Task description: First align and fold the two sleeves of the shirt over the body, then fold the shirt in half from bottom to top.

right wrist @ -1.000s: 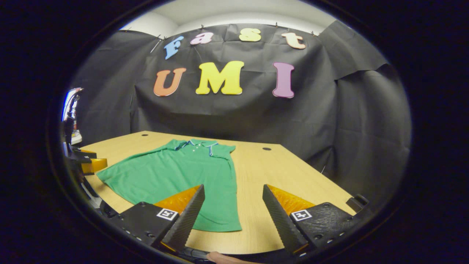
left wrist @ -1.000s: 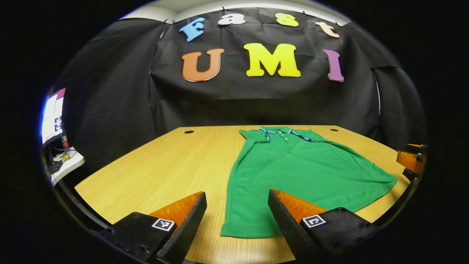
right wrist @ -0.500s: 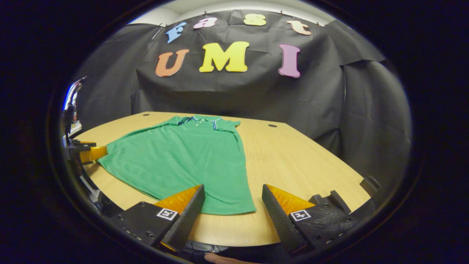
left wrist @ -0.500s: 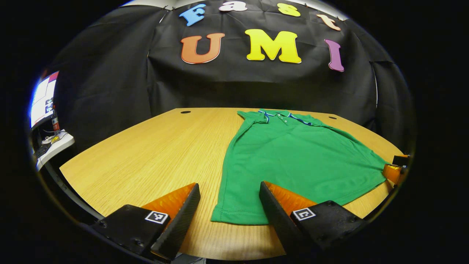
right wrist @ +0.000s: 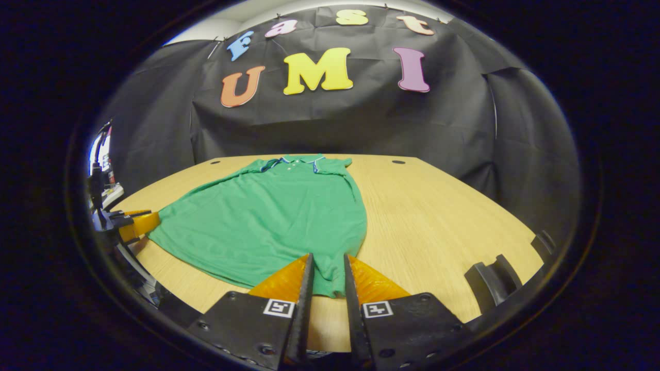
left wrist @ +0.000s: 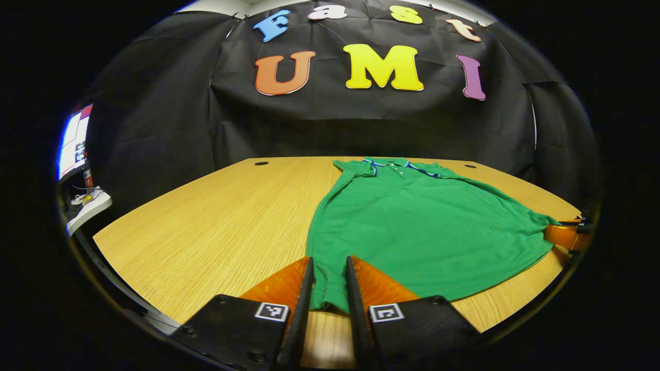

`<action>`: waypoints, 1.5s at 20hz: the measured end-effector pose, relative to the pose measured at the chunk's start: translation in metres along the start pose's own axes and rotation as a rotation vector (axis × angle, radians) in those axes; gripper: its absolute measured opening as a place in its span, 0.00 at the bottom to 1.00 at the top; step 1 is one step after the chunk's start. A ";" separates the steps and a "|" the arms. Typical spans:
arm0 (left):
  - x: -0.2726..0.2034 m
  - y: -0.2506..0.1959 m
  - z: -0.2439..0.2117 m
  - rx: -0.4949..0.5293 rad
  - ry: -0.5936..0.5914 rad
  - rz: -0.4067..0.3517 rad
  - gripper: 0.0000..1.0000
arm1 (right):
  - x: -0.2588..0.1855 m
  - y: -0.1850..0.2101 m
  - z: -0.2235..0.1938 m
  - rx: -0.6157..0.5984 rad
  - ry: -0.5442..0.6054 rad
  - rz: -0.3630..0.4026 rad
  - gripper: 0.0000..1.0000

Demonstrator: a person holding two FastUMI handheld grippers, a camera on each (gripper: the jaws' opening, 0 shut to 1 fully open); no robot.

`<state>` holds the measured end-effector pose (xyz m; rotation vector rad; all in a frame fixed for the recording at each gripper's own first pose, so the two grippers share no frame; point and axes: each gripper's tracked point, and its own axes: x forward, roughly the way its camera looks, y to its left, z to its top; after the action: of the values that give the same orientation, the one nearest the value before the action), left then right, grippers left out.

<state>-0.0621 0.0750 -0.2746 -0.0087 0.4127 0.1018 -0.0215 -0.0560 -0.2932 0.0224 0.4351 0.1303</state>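
Observation:
A green polo shirt lies flat on the wooden table, collar with blue and white trim at the far end, sleeves tucked in over the body. My left gripper is shut on the near left corner of the bottom hem, and the cloth puckers between its fingers. In the right gripper view the shirt spreads to the left, and my right gripper is shut on the near right hem corner. The right gripper shows far right in the left gripper view. The left gripper shows far left in the right gripper view.
Two round cable holes sit near the table's far edge. A lit screen and a white shelf with small items stand off the table's left side. A black bracket sits at the near right table edge.
Both grippers have moved in over the shirt's bottom hem corners and gone from wide open to shut on the cloth.

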 end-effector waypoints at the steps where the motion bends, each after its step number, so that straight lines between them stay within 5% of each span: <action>1: 0.000 0.000 0.000 -0.006 -0.001 0.000 0.36 | 0.000 -0.001 0.003 -0.013 -0.003 -0.009 0.19; 2: 0.001 0.000 0.000 -0.005 0.000 -0.003 0.22 | 0.002 0.000 0.004 -0.030 0.000 -0.015 0.15; 4: 0.001 -0.002 0.001 -0.009 -0.002 -0.014 0.11 | 0.006 0.000 0.004 -0.041 0.006 -0.016 0.16; 5: 0.001 -0.003 0.001 -0.007 0.000 -0.019 0.11 | 0.003 0.000 0.006 -0.036 0.010 -0.018 0.01; 6: 0.001 -0.003 0.001 -0.010 0.000 -0.024 0.09 | 0.003 0.000 0.008 -0.044 0.015 -0.018 0.01; 17: -0.002 -0.020 0.057 -0.001 -0.087 -0.062 0.08 | -0.011 0.004 0.041 -0.086 -0.073 0.020 0.01; 30: 0.049 -0.032 0.160 -0.020 -0.218 -0.077 0.08 | 0.020 -0.009 0.180 -0.063 -0.362 -0.043 0.01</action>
<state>0.0495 0.0522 -0.1484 -0.0333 0.1934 0.0302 0.0734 -0.0616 -0.1393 -0.0256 0.0694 0.0945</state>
